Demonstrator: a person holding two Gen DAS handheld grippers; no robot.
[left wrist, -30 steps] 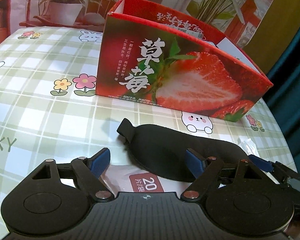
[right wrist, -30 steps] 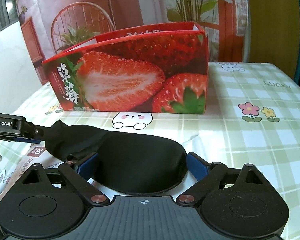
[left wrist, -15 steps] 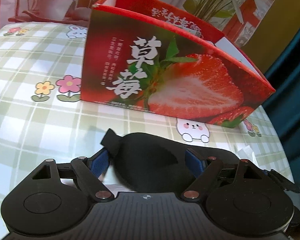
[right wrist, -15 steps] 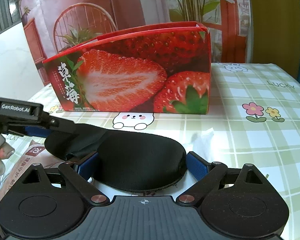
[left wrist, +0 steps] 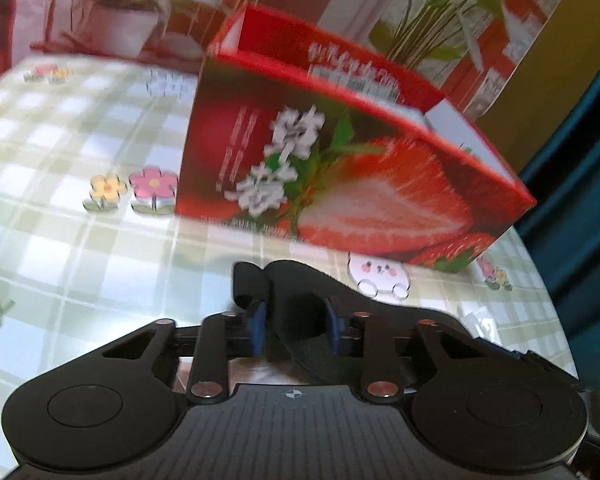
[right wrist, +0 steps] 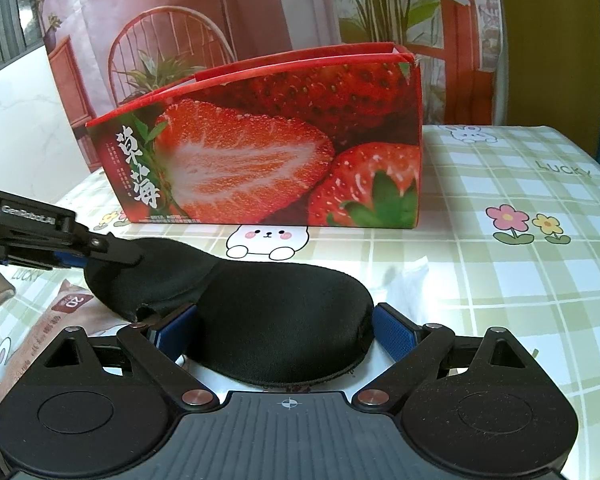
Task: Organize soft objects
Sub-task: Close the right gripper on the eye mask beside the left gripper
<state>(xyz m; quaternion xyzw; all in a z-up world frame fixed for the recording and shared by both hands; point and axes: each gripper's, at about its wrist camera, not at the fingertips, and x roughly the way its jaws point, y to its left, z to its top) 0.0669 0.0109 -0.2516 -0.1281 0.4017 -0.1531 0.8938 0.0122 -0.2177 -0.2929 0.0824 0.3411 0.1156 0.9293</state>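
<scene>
A black padded eye mask (right wrist: 284, 320) lies on the checked tablecloth in front of the red strawberry box (right wrist: 268, 144). My left gripper (left wrist: 296, 326) is shut on the mask's left end (left wrist: 296, 304); it shows in the right wrist view (right wrist: 100, 250) coming in from the left. My right gripper (right wrist: 286, 332) is open, with its blue fingers on either side of the mask's right cup. The strawberry box (left wrist: 340, 168) stands open-topped just beyond the mask.
A pinkish packet marked 20 (right wrist: 60, 312) lies under the mask at the left. A clear plastic wrapper (right wrist: 404, 284) lies to the right of the mask. The table edge (left wrist: 552, 300) curves close on the right, with a printed backdrop behind.
My left gripper has closed on the mask's left end and lifted it a little. My right gripper stays open around the right cup.
</scene>
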